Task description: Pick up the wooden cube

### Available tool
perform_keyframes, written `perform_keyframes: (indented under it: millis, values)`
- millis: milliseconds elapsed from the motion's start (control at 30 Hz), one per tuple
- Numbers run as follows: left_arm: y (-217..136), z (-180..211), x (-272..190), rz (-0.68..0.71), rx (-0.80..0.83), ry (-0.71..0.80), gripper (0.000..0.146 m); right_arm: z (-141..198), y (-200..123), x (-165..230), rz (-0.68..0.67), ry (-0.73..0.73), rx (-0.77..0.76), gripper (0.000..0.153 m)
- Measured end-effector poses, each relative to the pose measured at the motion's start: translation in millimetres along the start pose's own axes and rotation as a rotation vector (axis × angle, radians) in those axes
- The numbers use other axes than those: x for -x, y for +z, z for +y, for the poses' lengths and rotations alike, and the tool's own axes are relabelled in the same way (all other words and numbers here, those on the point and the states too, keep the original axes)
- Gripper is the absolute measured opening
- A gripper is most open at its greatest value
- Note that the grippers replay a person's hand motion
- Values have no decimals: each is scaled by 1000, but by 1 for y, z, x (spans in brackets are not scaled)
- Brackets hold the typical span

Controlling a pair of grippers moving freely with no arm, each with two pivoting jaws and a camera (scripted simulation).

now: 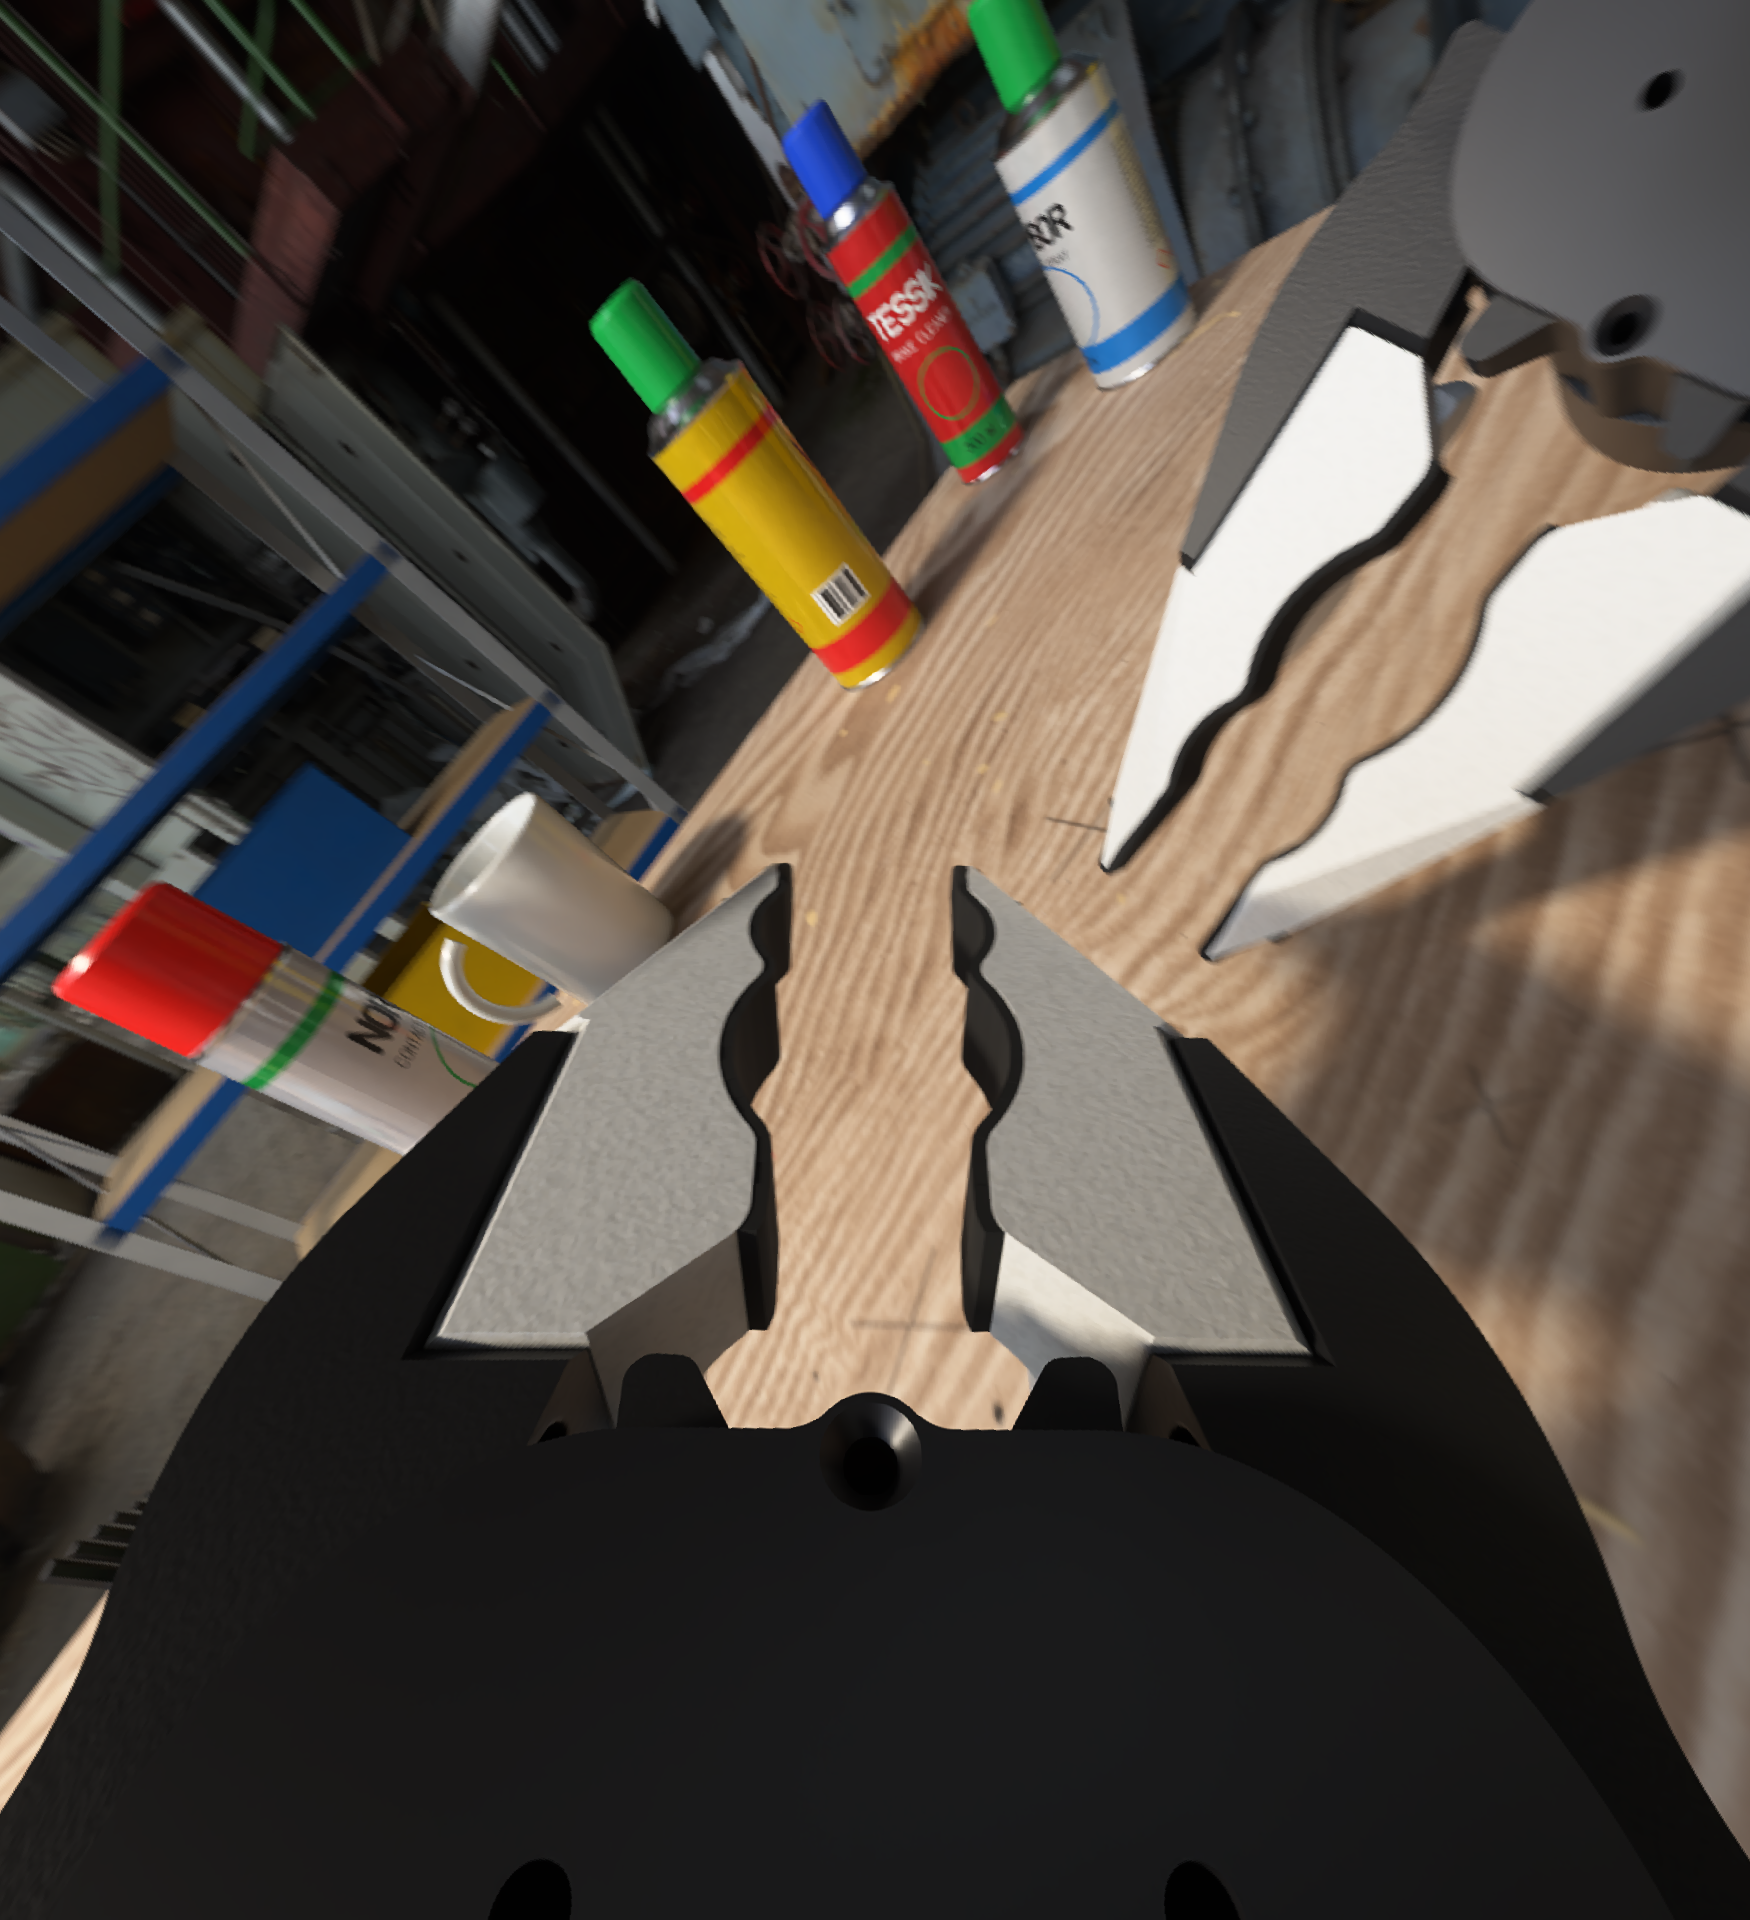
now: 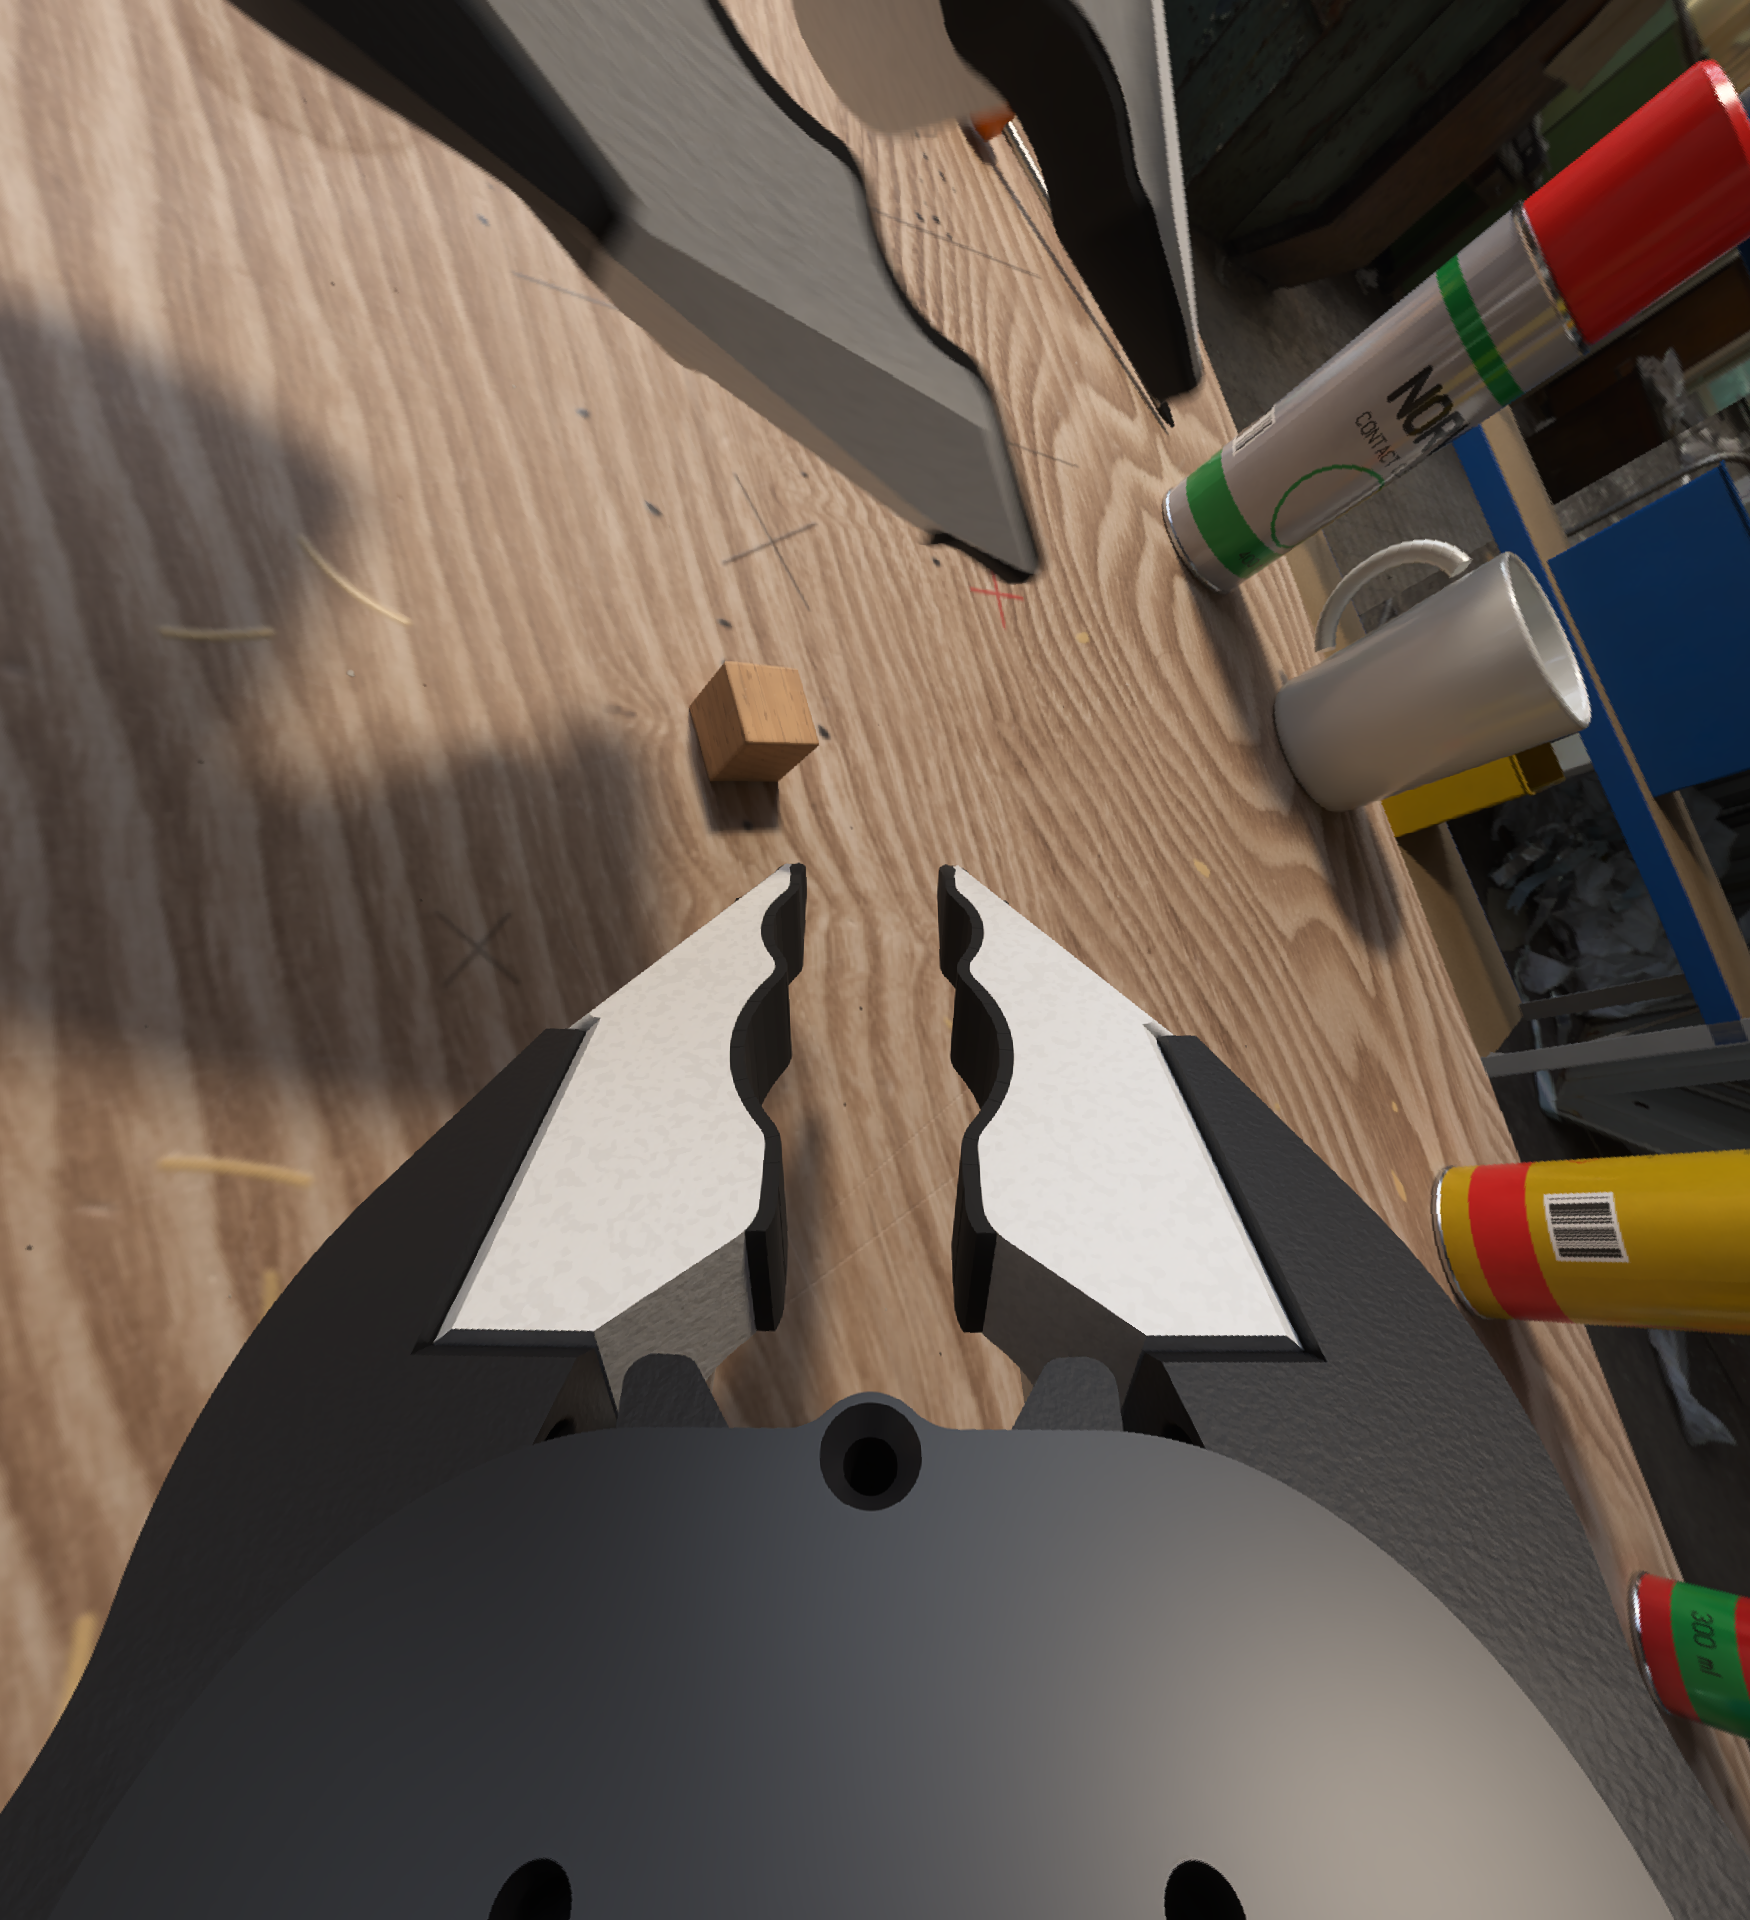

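Only the right wrist view shows the wooden cube (image 2: 752,720), on the worktop (image 2: 227,520) just beyond the right tool (image 2: 871,883), jaws parted, empty; the left tool (image 1: 871,883) likewise gapes over bare wood; farther off stand a white mug (image 2: 1432,686) and spray cans (image 1: 777,488) along the edge.

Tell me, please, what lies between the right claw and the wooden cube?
Nothing: in the right wrist view only bare wooden tabletop, partly shadowed, separates the open right claw from the wooden cube.

Black-bodied left gripper (image 1: 871,904), pale scalloped fingers (image 1: 632,1122); right gripper (image 2: 871,904) alike.
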State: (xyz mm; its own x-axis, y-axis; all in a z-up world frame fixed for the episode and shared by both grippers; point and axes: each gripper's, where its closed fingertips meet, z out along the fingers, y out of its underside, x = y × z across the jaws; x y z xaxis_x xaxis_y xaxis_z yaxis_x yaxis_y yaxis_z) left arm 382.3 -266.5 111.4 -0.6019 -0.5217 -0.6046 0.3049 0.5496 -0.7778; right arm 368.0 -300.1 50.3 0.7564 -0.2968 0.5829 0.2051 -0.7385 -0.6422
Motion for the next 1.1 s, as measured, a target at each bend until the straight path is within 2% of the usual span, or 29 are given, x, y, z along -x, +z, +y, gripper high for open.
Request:
perform_keyframes:
  millis: [133, 300, 433, 633, 767, 900, 1000, 1033, 1100]
  values:
    - [-31, 9, 4, 21, 49, -66, 59, 2, -1, 0, -4, -3, 16, 24]
    - [-67, 40, 24, -79, 141, -186, 70, 5, 0, 4, -25, -7, 37, 23]
    - [-86, 81, 32, -165, 328, -245, 69, 10, 1, 5, -34, -10, 56, 23]
    - [-117, 121, 48, -294, 524, -173, 55, 13, 0, 4, -31, 1, 61, 22]
    - [-134, 124, 57, -324, 512, -260, 37, 13, 0, 7, -42, 10, 58, 22]
    - [-139, 111, 79, -431, 517, -264, 44, 12, 1, 9, -44, -1, 59, 21]
    - [-138, 109, 100, -538, 507, -326, 50, 11, 1, 9, -40, -10, 59, 21]
    - [-138, 113, 105, -564, 523, -338, 48, 11, 0, 9, -38, -12, 60, 21]
    - [-140, 126, 113, -602, 573, -326, 35, 12, 0, 9, -35, -15, 62, 21]
